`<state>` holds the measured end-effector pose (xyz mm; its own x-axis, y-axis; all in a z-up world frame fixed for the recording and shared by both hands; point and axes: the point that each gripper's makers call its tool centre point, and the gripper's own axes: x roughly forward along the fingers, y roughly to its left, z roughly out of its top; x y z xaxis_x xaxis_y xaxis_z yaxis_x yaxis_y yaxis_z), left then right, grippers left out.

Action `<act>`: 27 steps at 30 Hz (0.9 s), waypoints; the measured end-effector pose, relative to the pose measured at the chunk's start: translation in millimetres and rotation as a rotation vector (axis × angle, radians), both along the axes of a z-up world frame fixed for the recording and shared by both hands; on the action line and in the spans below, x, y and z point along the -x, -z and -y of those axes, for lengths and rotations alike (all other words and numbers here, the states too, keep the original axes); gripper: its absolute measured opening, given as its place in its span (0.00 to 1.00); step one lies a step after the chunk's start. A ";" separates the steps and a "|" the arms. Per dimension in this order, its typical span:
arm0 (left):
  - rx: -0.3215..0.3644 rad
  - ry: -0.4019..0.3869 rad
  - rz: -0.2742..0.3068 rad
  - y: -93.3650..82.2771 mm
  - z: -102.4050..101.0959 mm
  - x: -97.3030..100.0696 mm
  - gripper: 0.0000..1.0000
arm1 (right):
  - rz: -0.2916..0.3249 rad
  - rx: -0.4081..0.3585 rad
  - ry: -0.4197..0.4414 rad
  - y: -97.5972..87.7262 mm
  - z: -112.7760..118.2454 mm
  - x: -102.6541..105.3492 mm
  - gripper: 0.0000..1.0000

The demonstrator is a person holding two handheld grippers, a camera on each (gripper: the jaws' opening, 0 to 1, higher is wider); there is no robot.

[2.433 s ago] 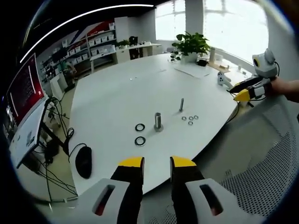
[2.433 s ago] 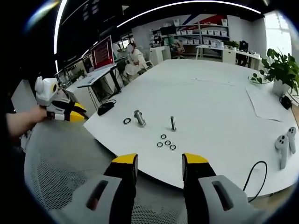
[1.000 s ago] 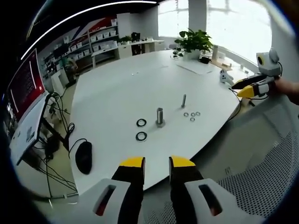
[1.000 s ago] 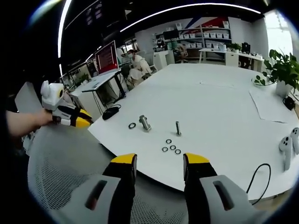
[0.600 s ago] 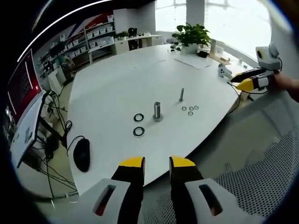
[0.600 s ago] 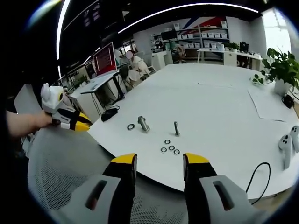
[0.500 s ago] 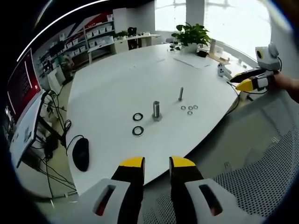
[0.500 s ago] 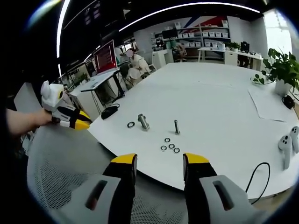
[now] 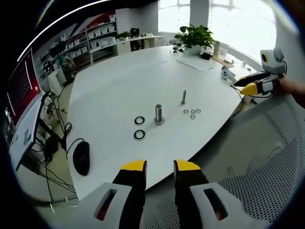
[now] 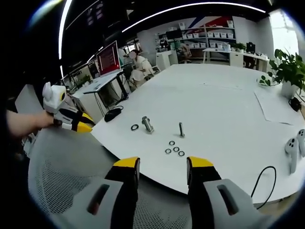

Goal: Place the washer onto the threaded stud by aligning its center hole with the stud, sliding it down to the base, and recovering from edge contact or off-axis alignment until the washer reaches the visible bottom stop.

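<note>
- Broad white table [image 9: 119,76] spread across both views, a mesh chair back [image 10: 62,171] between it and the grippers.
- Potted plant [image 9: 194,36] at the table's far edge, toward 1 o'clock in the left gripper view; black mouse [image 9: 81,158] near the edge at 8 o'clock.
- Left gripper [image 9: 159,166] off the table, jaws slightly parted, holding nothing; right gripper [image 10: 162,163] likewise back from the edge, jaws apart and empty.
- Thick stud [image 9: 158,113] upright near mid-table, long axis vertical, top pointing up; slimmer stud [image 9: 183,97] standing beside it at about 2 o'clock.
- Two dark washers [image 9: 139,128] lying flat just at 8 o'clock of the thick stud, holes facing up.
- Four small washers [image 10: 172,148] clustered flat just below the slim stud in the right gripper view (which one is meant, cannot tell).
- Probably light, rigid and slick metal, thin and hard to lift off a flat top; best pinched across the outer rim, kept level so the hole meets the stud squarely.
</note>
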<state>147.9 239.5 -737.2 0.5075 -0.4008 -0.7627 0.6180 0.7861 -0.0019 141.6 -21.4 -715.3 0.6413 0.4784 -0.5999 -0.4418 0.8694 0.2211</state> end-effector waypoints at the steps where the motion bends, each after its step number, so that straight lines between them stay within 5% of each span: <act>1: -0.009 0.009 -0.007 1.9 0.1 1.4 0.22 | -0.001 0.001 -0.003 -0.1 -0.5 0.0 0.42; 7: -0.002 0.005 -0.022 2.2 0.4 2.1 0.22 | -0.004 0.003 0.000 0.0 0.3 0.3 0.42; 19: -0.069 0.043 -0.140 18.2 0.1 8.2 0.25 | -0.009 0.002 0.014 1.2 4.1 -0.4 0.42; 27: -0.114 0.068 -0.166 29.0 4.0 -25.3 0.26 | 0.005 -0.002 0.044 -0.6 9.4 -3.3 0.41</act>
<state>173.2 235.4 -766.2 0.3461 -0.3360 -0.8760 0.6681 0.7438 -0.0214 144.9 -30.8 -714.7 0.6646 0.4508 -0.5959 -0.4042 0.8876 0.2207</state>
